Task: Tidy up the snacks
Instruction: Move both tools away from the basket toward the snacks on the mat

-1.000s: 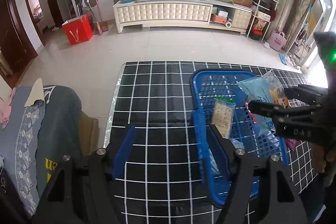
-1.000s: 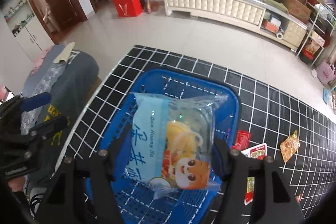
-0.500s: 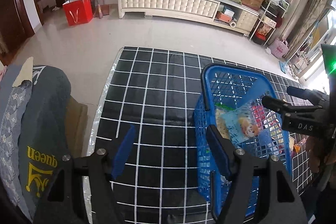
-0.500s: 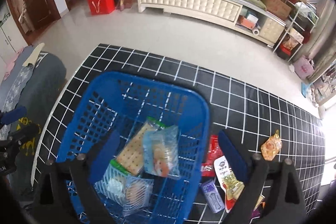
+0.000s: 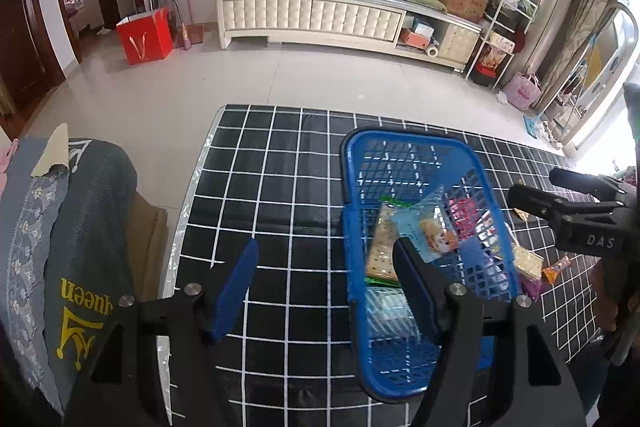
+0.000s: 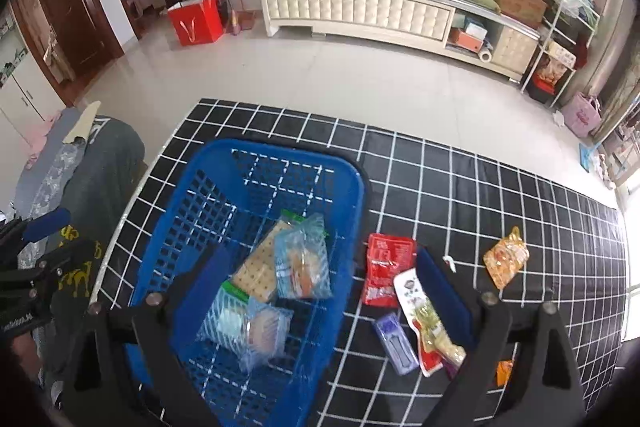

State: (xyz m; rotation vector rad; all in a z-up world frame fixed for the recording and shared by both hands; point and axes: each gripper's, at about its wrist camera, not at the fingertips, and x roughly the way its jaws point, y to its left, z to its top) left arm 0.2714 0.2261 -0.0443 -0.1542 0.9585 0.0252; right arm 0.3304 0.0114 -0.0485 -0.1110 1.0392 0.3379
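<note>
Your right gripper (image 6: 318,285) is spread wide with nothing between its blue pads, hanging above the near right side of the blue basket (image 6: 352,187), so one finger sits over the basket's inside and the other over the loose packets on the mat. Your left gripper (image 5: 326,277) is wide open and empty too, hovering over the black grid mat (image 5: 280,187) just left of the basket, with its right finger overlapping the basket's near left wall in the left wrist view. Inside the basket, closest to you, there's a clear striped pack with a round pastry (image 6: 250,329), then a pale cracker sleeve (image 6: 258,273) with green ends, and lying partly on top of it the light-blue bag with an orange cartoon figure (image 6: 302,263), flat and a bit crumpled. Just right of the basket on the mat you've got a purple bar (image 6: 396,343), a white and red pouch (image 6: 426,319) and a red packet (image 6: 386,267) bunched together, and further right, well apart, an orange snack bag (image 6: 505,259). Past the mat it's tiled floor, a red box (image 6: 196,21) and the long white cabinet (image 6: 360,13) with oranges on it.
</note>
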